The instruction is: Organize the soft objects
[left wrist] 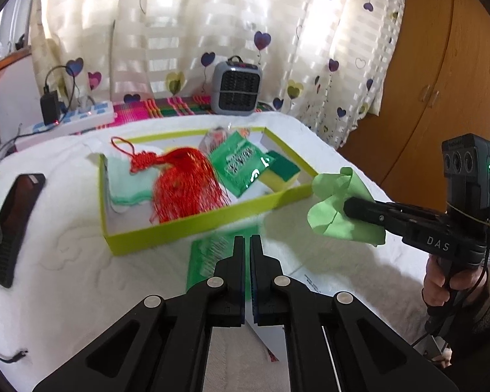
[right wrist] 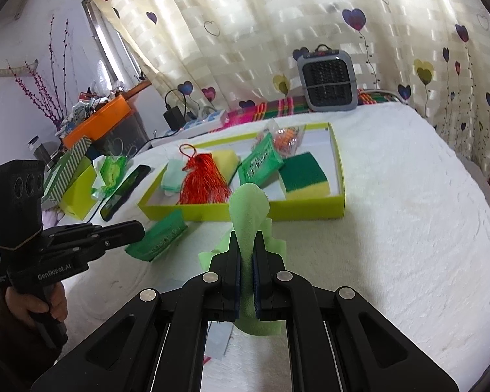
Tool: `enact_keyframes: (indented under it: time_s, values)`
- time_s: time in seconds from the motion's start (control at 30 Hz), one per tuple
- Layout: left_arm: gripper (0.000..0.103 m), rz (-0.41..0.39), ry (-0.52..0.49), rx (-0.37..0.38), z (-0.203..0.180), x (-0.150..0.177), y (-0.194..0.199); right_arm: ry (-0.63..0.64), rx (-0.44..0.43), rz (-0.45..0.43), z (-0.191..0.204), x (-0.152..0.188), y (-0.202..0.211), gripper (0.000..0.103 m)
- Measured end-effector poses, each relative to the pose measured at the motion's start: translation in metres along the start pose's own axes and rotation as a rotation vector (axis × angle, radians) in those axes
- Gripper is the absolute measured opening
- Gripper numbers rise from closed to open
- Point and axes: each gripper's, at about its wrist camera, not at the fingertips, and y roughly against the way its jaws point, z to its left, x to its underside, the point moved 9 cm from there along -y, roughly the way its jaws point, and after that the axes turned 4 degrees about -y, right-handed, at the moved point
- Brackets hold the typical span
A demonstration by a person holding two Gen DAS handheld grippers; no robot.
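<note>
The right tool (right wrist: 246, 238) was clamped on a light green cloth (right wrist: 250, 205), just short of the lime box (right wrist: 338, 163) at twelve o'clock. The left tool (left wrist: 247, 240) was closed, empty, above a green packet (left wrist: 209, 254). The floppy cloth could snag the box's near rim.

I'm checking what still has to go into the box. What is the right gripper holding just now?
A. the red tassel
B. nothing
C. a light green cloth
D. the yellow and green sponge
C: the right gripper is shut on the light green cloth, which bunches up between its fingers in front of the yellow-green box; the red tassel and the sponge lie inside the box.
</note>
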Motion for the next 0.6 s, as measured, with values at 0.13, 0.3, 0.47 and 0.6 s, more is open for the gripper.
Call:
enact_keyframes:
  time_s: [0.13,0.3,0.47,0.6]
  values:
    - [0.003,-0.014,0.001,-0.016,0.003,-0.005,0.005,0.011,-0.001,-0.019,0.004,-0.007,0.005,0.006]
    - [0.003,0.013,0.041,-0.023,0.014,0.005,0.000,0.018,-0.004,-0.007,0.007,-0.005,0.001,0.006]
    - [0.003,0.030,0.087,-0.018,0.024,0.014,-0.004,0.025,-0.012,0.005,0.010,-0.004,-0.004,0.006]
    - [0.003,0.041,0.094,-0.018,0.027,0.017,-0.008,0.022,-0.014,0.005,0.010,-0.004,-0.005,0.006]
